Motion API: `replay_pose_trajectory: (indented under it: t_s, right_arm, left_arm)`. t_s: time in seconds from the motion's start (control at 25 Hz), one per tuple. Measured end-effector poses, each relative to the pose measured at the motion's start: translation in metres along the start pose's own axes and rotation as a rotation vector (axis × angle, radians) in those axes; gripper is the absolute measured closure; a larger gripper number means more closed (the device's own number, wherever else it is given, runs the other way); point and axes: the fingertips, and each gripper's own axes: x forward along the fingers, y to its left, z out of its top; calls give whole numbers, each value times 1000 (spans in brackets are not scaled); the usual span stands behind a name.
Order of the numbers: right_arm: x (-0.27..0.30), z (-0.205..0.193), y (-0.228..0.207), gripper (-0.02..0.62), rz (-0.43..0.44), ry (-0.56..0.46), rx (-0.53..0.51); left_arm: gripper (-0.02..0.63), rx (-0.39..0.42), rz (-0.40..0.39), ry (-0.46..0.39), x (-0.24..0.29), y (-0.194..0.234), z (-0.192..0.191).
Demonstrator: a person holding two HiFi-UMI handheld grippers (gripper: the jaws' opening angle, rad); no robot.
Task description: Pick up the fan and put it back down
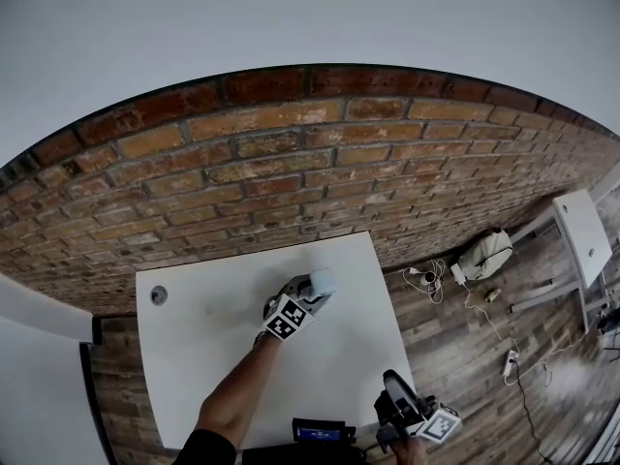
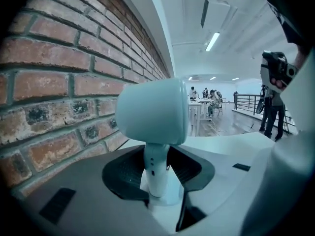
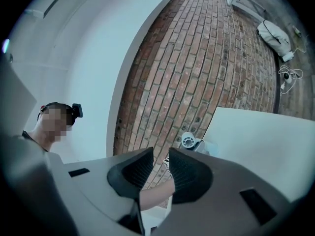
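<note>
A pale fan (image 1: 320, 281) with a rounded head (image 2: 152, 112) on a slim stem is near the far edge of the white table (image 1: 194, 356), close to the brick wall (image 1: 291, 163). My left gripper (image 1: 308, 294) reaches to it from the front. In the left gripper view the stem stands upright between the dark pads (image 2: 125, 173), and the gripper (image 2: 156, 173) is shut on it. My right gripper (image 1: 391, 384) hangs off the table's front right corner. Its jaws (image 3: 160, 168) stand a narrow gap apart with nothing between them.
A round grommet hole (image 1: 158, 295) sits at the table's far left, and a dark device (image 1: 320, 432) lies at its front edge. On the wooden floor to the right are a white bag (image 1: 484, 255), cables with a power strip (image 1: 511, 360), and a second white table (image 1: 586, 231).
</note>
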Motion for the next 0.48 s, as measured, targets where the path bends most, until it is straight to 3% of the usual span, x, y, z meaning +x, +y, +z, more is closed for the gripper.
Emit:
replay_pose_trajectory:
  t_s: [0.12, 0.2, 0.32, 0.4, 0.48]
  right_arm:
    - [2, 2, 2, 512, 3, 0, 2]
    - [6, 5, 8, 512, 24, -5, 12]
    - [9, 6, 11, 512, 61, -8, 30]
    - [11, 4, 10, 512, 84, -3, 34]
    - [16, 2, 10, 512, 100, 8, 36]
  left_arm:
    - [440, -10, -5, -16, -3, 1, 1]
    - [377, 2, 12, -35, -8, 7, 7]
    - [336, 0, 38, -34, -25, 12, 7]
    - [336, -55, 79, -44, -49, 13, 0]
    - [336, -172, 144, -92, -85, 12, -5]
